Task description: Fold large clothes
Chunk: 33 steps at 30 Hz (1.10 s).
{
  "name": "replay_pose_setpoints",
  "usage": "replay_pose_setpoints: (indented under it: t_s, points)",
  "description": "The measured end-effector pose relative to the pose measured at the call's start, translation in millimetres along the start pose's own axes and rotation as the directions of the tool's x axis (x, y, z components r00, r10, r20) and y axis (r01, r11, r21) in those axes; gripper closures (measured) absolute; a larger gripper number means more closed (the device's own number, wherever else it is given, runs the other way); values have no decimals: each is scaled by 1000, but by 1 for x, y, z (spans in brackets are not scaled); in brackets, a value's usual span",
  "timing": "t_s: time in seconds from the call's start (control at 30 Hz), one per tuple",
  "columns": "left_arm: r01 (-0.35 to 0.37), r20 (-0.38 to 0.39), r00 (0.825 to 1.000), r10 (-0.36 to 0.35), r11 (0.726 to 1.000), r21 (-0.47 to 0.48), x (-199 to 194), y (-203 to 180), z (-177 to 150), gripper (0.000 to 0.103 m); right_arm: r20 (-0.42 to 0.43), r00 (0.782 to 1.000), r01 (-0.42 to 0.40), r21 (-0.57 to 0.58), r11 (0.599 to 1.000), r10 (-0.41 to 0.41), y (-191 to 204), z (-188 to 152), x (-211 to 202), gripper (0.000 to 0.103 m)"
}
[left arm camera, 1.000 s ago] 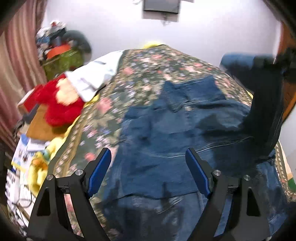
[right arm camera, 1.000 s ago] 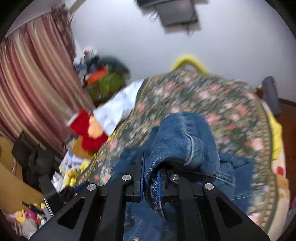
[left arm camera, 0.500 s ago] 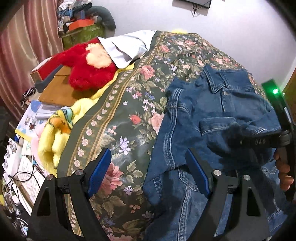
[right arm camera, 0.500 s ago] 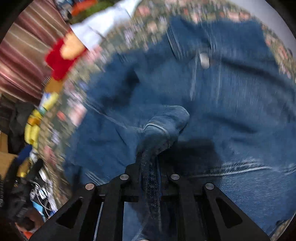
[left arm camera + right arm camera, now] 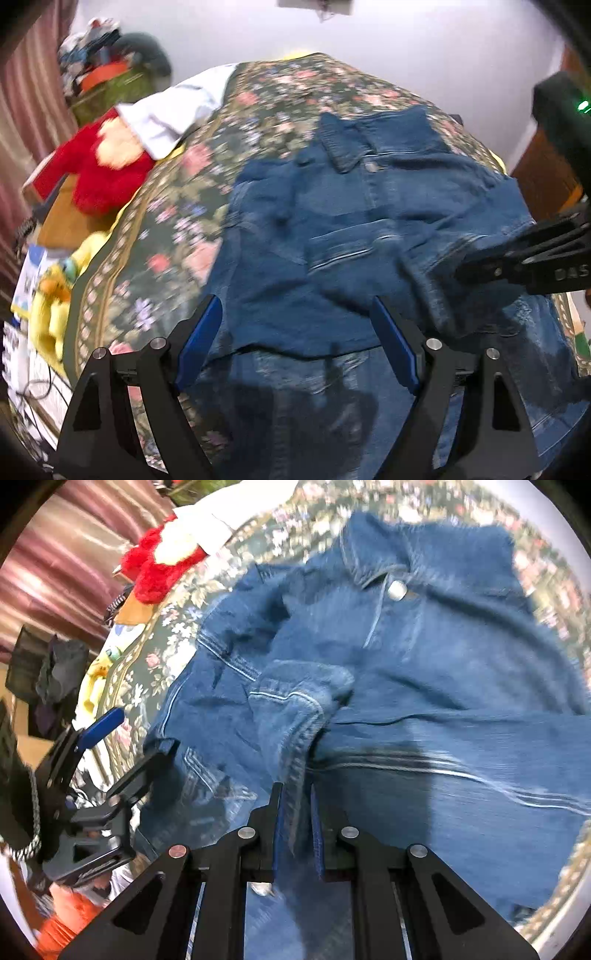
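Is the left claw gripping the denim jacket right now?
No, the left claw stands open above the denim jacket, nothing between its pads.

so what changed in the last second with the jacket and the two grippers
The right gripper, shut on the sleeve, has carried it down from high above the bed and across the denim jacket, and now points steeply down at the jacket front. Nothing was let go. The left gripper stayed open and empty over the jacket's near edge; the floral bedspread and the red plush toy kept their places.

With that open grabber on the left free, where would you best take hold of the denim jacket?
Probably the jacket's near left hem corner, from above and the left: that edge lies flat and bare over the floral bedspread, close to the open left gripper. The right gripper already pinches the sleeve cuff.
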State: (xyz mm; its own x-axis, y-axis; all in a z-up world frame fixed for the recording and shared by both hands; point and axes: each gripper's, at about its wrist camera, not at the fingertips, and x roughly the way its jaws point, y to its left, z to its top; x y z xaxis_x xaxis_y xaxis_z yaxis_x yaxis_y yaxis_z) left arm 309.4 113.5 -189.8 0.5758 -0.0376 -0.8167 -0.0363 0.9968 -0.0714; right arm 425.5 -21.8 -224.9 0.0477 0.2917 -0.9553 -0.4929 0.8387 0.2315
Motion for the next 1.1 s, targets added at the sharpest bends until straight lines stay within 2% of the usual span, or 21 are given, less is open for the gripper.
replay_pose_setpoints:
  t_s: [0.13, 0.23, 0.33, 0.43, 0.6, 0.7, 0.83, 0.9, 0.97, 1.1]
  points:
    - [30, -11, 999, -30, 999, 29, 6, -27, 13, 21, 113, 987, 115, -30, 993, -111, -20, -14, -43, 94]
    - [44, -35, 998, -42, 998, 44, 17, -45, 23, 21, 193, 959, 210, -2, 978, -206, -51, -28, -74, 94]
    - [38, -66, 997, -35, 998, 51, 32, -61, 29, 21, 232, 927, 292, 45, 955, -294, -84, -41, -90, 94]
    - [16, -103, 995, -10, 999, 51, 49, -71, 29, 21, 209, 919, 318, 113, 941, -335, -123, -56, -89, 94]
    - [-23, -179, 983, 32, 998, 54, 77, -76, 16, 21, 90, 910, 379, 219, 899, -405, -188, -85, -55, 94]
    - [-34, -214, 976, 47, 997, 62, 86, -73, 4, 21, 58, 893, 418, 261, 870, -446, -211, -102, -40, 94]
    - [-45, -226, 973, 54, 998, 48, 86, -61, -13, 20, 114, 901, 376, 270, 886, -418, -219, -117, -39, 94]
    - [-36, -234, 971, 39, 999, 18, 83, -53, -18, 19, 117, 889, 404, 255, 878, -443, -219, -121, -38, 93]
    - [-15, -246, 969, 10, 1000, -21, 81, -45, -23, 19, 62, 855, 489, 233, 840, -515, -220, -125, -30, 94]
    - [14, -257, 966, -34, 997, -77, 80, -36, -24, 19, 103, 852, 483, 220, 847, -513, -220, -139, -30, 94]
